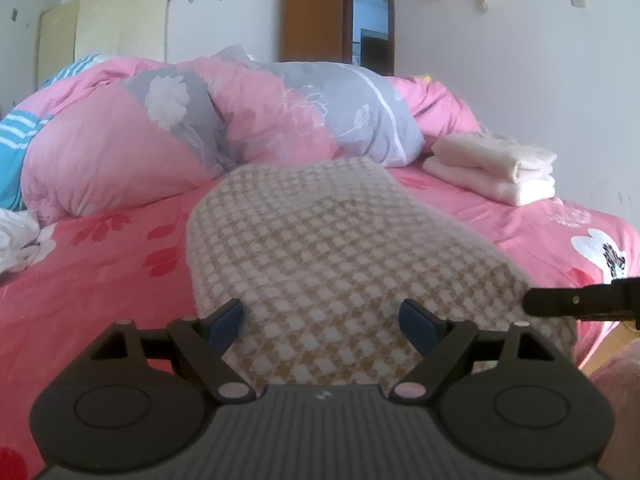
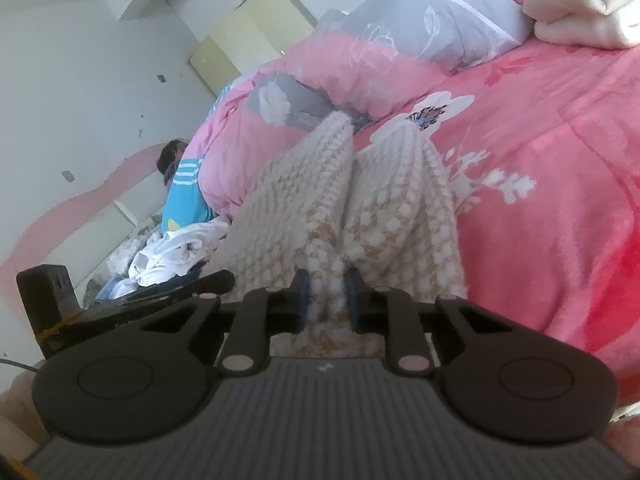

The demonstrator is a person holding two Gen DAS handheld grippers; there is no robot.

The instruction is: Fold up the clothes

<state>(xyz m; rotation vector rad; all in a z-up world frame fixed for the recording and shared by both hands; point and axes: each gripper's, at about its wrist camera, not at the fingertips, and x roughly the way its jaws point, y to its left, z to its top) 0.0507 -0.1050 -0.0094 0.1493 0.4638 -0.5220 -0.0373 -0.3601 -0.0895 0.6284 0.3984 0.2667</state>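
A beige and white checked knit garment (image 1: 320, 240) lies lengthwise on the pink bed, reaching from the near edge toward the quilt. My left gripper (image 1: 322, 322) hovers over its near end, open, with the blue pads wide apart above the cloth. In the right wrist view the same knit garment (image 2: 340, 200) bunches into folds that run into my right gripper (image 2: 327, 300), whose blue pads pinch a gathered edge of it. The right gripper's black finger (image 1: 560, 302) pokes into the left wrist view at the garment's right side.
A rumpled pink and grey quilt (image 1: 240, 112) fills the far side of the bed. Folded cream clothes (image 1: 496, 168) are stacked at the right. White crumpled clothes (image 2: 168, 252) and a blue striped item (image 2: 184, 196) lie at the left. The pink floral bedsheet (image 1: 100, 280) is bare beside the garment.
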